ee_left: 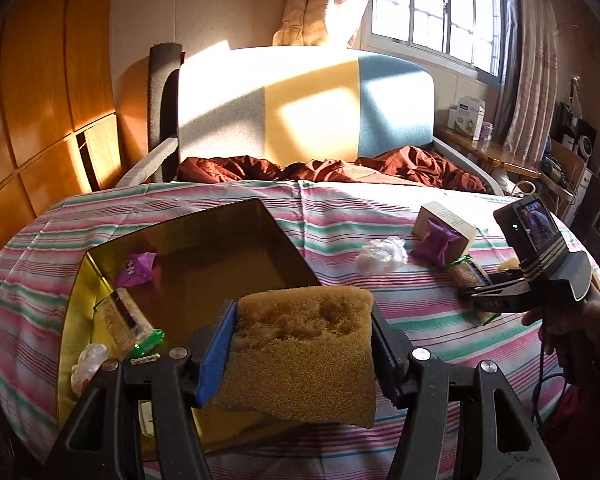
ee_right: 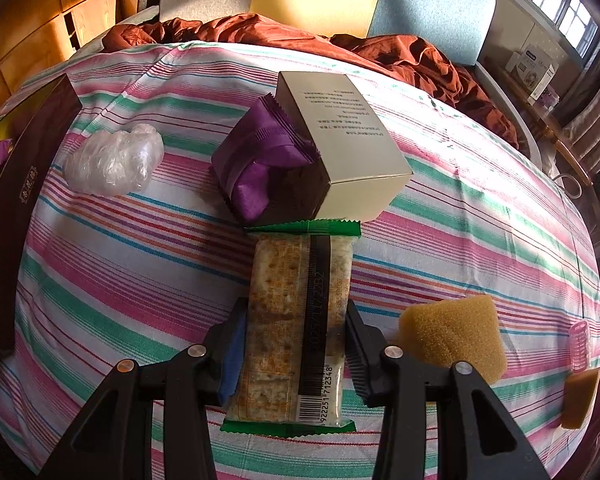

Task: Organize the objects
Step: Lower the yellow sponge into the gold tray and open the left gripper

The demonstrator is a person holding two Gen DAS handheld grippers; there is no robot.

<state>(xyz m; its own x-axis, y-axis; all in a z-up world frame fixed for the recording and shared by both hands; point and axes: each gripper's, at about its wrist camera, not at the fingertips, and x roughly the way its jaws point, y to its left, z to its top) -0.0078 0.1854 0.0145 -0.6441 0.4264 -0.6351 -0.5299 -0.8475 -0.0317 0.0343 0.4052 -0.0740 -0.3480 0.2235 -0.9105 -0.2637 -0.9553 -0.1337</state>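
The left gripper (ee_left: pixel 304 344) has its two fingers clamped on a yellow sponge (ee_left: pixel 304 344): the blue-padded finger (ee_left: pixel 216 356) presses one side and the black finger (ee_left: pixel 384 356) the other, with the sponge filling the whole gap and its far edge sticking out past the fingertips. The sponge hangs above the near corner of a gold-lined box (ee_left: pixel 204 256) that lies open on the striped bedsheet (ee_left: pixel 340 216). Inside that box, to the left of the fingers, lie a cracker packet with green ends (ee_left: pixel 130 330), a purple sachet (ee_left: pixel 136 270) and a crumpled bit of clear plastic (ee_left: pixel 88 366).

The right gripper (ee_right: pixel 296 344) is closed on a second cracker packet (ee_right: pixel 298 332), gripping it across its width near the barcode end (the packet lies lengthwise between the fingers, its far green seam reaching well beyond the tips). That far seam sits just beside a beige carton (ee_right: pixel 340 140) with a purple pouch (ee_right: pixel 260 164) leaning against it. Left of them lies a wad of clear plastic (ee_right: pixel 114 160), and the dark box lid (ee_right: pixel 24 176) runs along the left edge. To the right of the fingers a second sponge (ee_right: pixel 454 336) rests on the sheet, with a smaller sponge piece (ee_right: pixel 580 398) and a pink hair roller (ee_right: pixel 580 346) farther right.

In the left wrist view a person's hand (ee_left: pixel 572 320) holds the right gripper's handle.
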